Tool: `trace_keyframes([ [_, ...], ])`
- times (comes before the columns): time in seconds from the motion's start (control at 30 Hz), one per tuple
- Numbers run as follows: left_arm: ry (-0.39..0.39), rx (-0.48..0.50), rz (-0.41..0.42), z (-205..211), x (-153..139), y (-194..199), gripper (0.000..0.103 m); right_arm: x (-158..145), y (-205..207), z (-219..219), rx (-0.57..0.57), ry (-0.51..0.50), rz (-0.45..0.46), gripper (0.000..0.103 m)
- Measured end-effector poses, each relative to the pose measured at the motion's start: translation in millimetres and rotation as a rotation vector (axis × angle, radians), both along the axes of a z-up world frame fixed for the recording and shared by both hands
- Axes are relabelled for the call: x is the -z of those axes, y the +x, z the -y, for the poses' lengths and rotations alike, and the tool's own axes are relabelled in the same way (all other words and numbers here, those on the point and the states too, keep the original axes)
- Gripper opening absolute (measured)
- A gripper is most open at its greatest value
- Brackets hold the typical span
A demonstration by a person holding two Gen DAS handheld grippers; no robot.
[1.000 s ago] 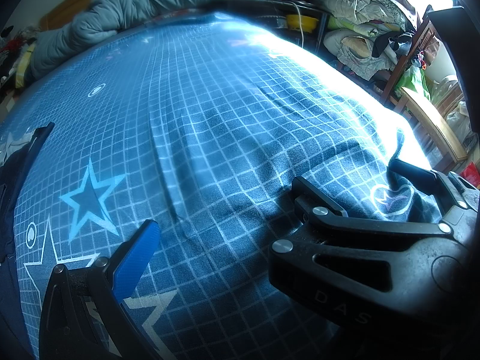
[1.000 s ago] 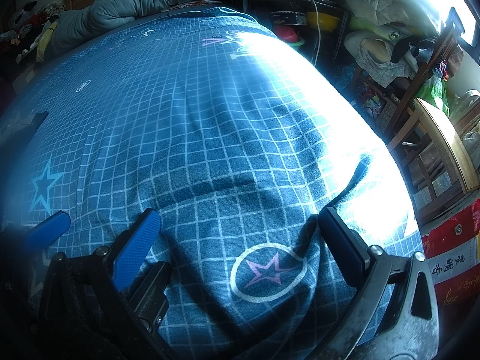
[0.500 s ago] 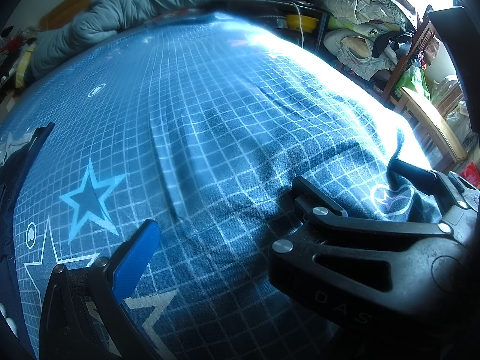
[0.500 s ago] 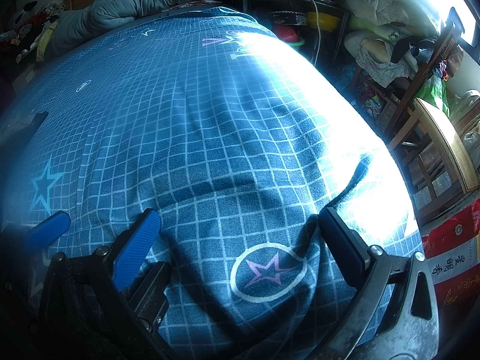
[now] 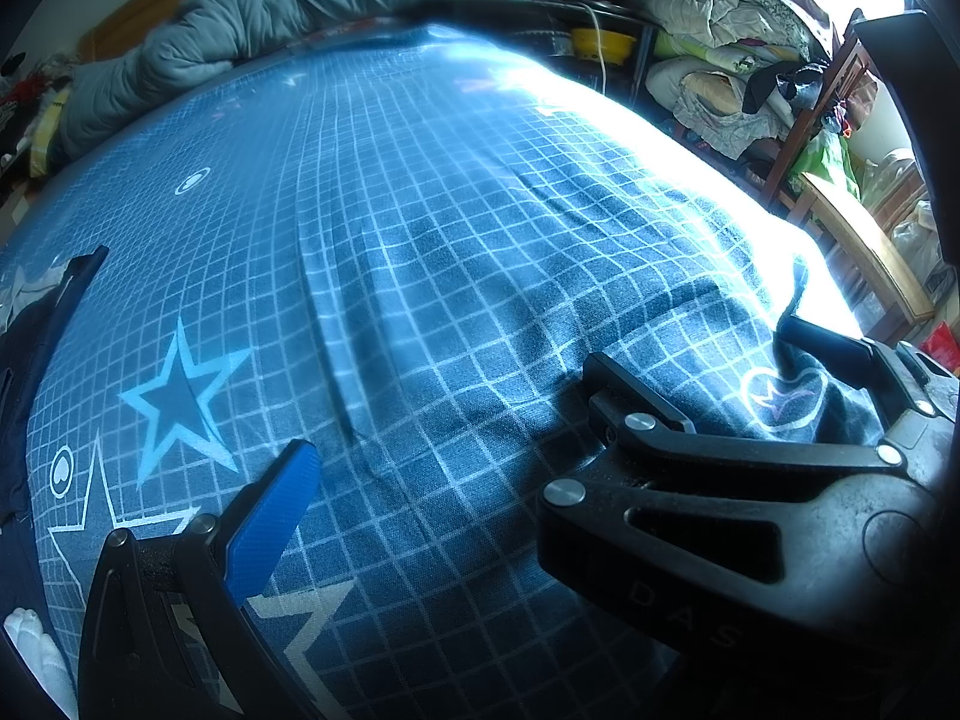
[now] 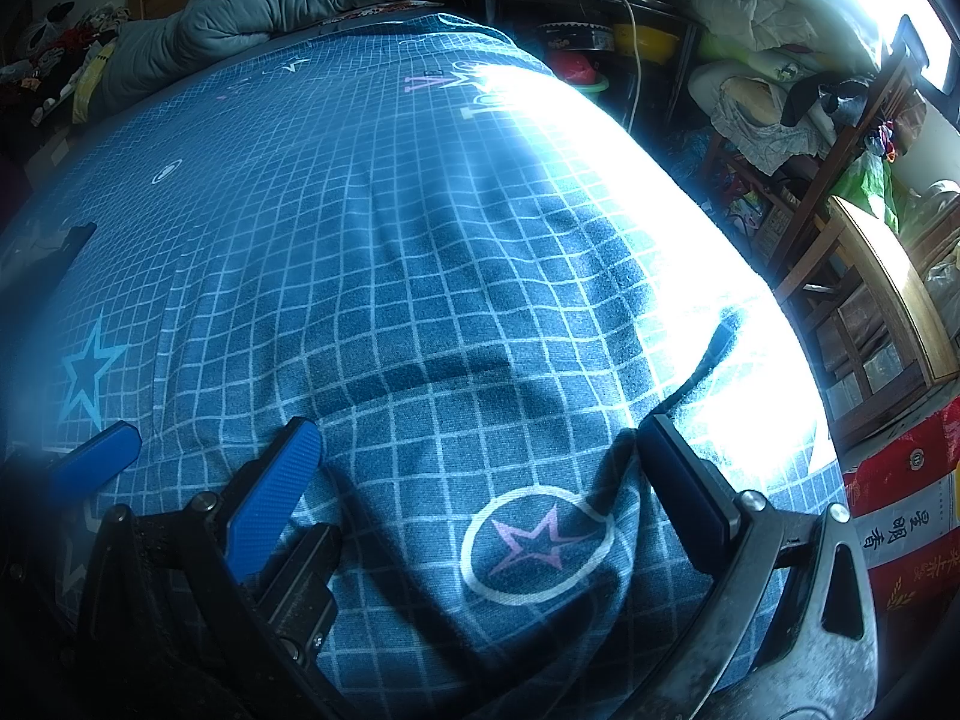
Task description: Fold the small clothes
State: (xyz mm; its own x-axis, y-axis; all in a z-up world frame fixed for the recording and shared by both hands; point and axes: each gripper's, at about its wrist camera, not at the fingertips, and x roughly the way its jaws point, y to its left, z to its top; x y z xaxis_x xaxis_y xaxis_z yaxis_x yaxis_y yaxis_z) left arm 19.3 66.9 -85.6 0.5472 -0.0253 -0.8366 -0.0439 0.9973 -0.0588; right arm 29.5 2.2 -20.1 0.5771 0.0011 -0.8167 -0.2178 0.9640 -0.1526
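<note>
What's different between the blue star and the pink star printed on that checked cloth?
The blue star is filled dark blue with a pale outline and no ring; the pink star is a thin outline inside a white ring. The blue star lies on flat checked cloth; the pink star sits on a raised fold between the open fingers of the right tool. Both are prints on that cloth.
</note>
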Motion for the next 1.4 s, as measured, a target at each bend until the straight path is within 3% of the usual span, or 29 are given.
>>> trace_keyframes([
  [1.4, 0.001, -0.001, 0.0, 0.0, 0.2, -0.2, 0.103, -2.0, 0.3, -1.0, -0.001, 0.001, 0.025, 0.103],
])
